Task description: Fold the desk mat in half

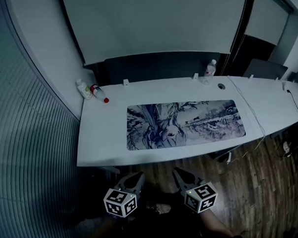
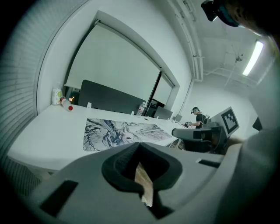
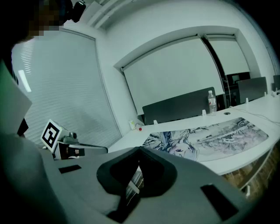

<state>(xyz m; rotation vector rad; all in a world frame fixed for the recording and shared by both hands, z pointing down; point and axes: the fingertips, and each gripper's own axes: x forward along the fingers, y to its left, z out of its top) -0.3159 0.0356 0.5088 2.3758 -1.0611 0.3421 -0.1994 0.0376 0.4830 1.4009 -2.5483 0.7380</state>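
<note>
your left tongs (image 1: 135, 177) and right tongs (image 1: 180, 173) are both closed with nothing between the jaws. they are held before the front edge of the desk (image 1: 101, 143) and do not touch it. the desk mat (image 1: 186, 123) lies flat and unfolded close to that front edge. it looks thin, soft and light, perhaps with a clinging underside, so i think you should pinch the two corners of one short end. its print is a drawing. no writing can be read, also not on the bottles (image 1: 92, 91) at the back left corner.
</note>
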